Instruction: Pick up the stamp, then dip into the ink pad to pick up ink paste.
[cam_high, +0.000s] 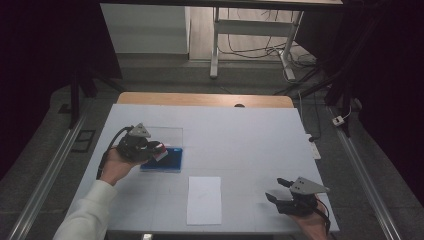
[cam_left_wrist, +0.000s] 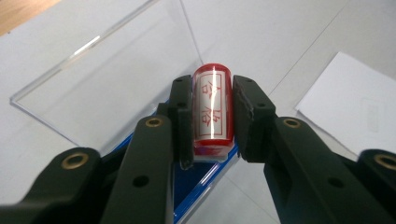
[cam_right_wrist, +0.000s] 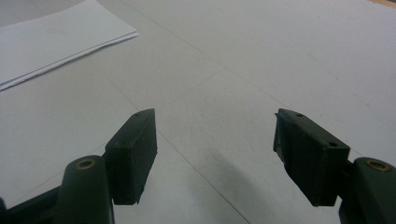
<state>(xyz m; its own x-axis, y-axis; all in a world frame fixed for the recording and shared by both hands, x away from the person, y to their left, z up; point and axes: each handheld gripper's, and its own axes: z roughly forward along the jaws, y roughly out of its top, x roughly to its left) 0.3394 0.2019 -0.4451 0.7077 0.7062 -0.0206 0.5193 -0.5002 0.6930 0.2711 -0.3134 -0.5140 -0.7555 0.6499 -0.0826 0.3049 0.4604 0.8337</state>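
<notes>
A: Where's the stamp now?

B: Clamped between the jaws of the left gripper, right above the blue ink pad box. The box's clear lid is folded back flat on the table, on the far side of the box.

A: So the picking up is done?

B: Looks that way. The stamping is left, I'd say: the sheet of paper lies on the near side of the box, a little to its right, and seems blank.

A: And the other hand?

B: The right gripper rests well to the right of the box, jaws spread wide with nothing in them.
</notes>
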